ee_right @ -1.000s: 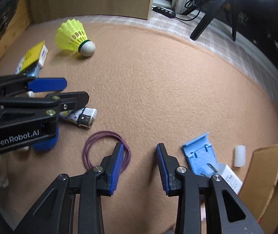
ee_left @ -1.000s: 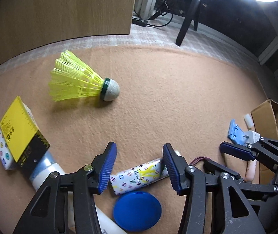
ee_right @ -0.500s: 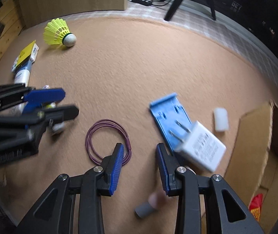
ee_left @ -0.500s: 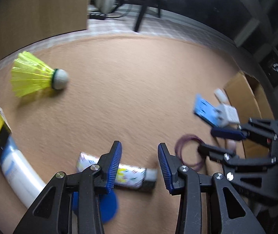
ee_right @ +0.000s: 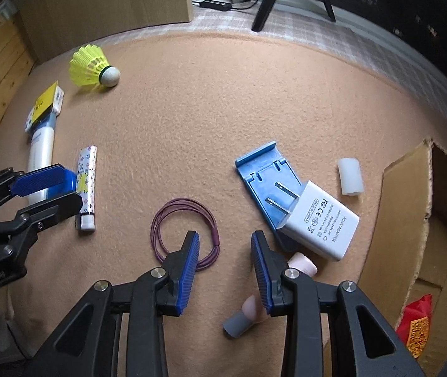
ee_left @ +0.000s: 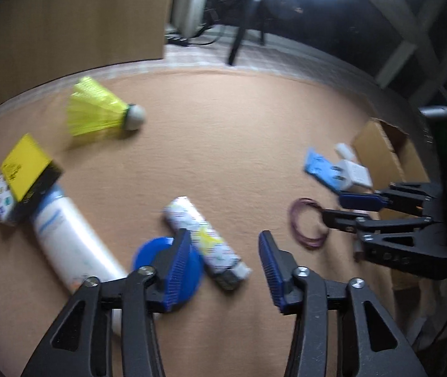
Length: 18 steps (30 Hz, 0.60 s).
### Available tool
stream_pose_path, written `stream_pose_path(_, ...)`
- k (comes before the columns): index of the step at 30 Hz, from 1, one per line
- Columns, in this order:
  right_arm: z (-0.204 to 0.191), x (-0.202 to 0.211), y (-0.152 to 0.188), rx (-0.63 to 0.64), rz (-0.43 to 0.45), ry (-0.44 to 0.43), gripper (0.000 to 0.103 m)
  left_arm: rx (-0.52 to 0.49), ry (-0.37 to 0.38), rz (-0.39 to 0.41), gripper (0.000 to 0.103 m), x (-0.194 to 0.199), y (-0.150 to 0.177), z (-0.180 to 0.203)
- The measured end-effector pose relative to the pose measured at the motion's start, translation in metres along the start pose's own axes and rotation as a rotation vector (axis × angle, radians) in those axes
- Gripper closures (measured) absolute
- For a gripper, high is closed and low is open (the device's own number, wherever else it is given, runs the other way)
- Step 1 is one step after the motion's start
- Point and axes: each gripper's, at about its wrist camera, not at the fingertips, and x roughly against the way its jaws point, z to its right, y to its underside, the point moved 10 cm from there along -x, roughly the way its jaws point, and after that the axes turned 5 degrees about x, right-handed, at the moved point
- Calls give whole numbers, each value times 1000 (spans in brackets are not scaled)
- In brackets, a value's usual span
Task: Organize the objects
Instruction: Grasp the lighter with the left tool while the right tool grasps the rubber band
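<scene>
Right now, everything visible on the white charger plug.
The white charger plug is a boxy, glossy-looking plastic adapter with grey regulatory print on its upper face and two flat metal prongs. It lies flat on the tan mat, turned diagonally, prongs and front resting on the blue plastic stand. Its rear corner sits beside a pink tube. No hand-held gripper touches it.

Each fisheye camera looked steeply down along its own tool at the tan mat (ee_right: 211,100), from close above. The left view faced the patterned tube (ee_left: 206,240), with the right tool (ee_left: 339,209) at three o'clock. The right view faced the purple cord loop (ee_right: 183,230), with the left tool (ee_right: 47,193) at nine o'clock. Both shared the yellow shuttlecock (ee_right: 93,66), the white charger (ee_right: 320,220) and the cardboard box (ee_right: 408,207).
</scene>
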Motion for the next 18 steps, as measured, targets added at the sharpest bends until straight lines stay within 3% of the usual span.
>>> stream_pose_path(6, 2, -6, -2, -37, -15, -42, 68, -9, -36, -26, 40, -9, -5, -6)
stream_pose_path(13, -2, -6, -4, -33, -22, -48, 68, -73, -48, -105, 41, -33, -13, 3)
stream_pose_path(18, -3, -8, -6, -10, -25, -52, 68, -122, -39, -113, 47, -38, -6, 17)
